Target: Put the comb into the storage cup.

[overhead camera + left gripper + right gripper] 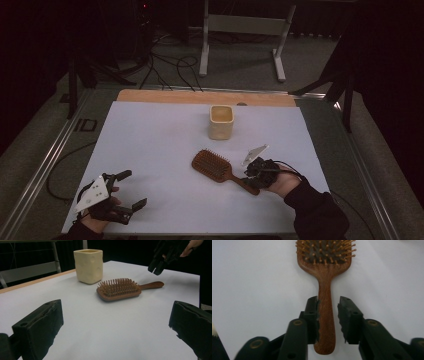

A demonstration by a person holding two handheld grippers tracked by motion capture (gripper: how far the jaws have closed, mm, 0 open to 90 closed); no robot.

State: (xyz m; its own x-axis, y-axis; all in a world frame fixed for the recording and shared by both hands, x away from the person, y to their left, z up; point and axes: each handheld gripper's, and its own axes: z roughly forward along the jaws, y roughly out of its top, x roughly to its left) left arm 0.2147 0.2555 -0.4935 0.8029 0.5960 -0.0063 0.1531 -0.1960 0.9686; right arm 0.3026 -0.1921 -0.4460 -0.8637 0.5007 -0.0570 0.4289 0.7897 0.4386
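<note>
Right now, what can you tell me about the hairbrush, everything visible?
The hairbrush is a paddle brush that looks like reddish-brown wood, with a broad rounded-rectangle head set with rows of pale pins and a slim handle rounded at the end. It lies flat on the white table cover, pins up, head toward the cream cup and apart from it, handle toward the person's right hand. The right claw hangs just above the handle, jaws astride it; the right gripper view shows a gap at one pad.

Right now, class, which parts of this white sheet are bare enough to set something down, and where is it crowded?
Bare: the far left, between the cup and the sheet's left edge; also the middle, between the left gripper and the hairbrush. Crowded: the near right, where the right gripper hangs over the brush handle.
</note>
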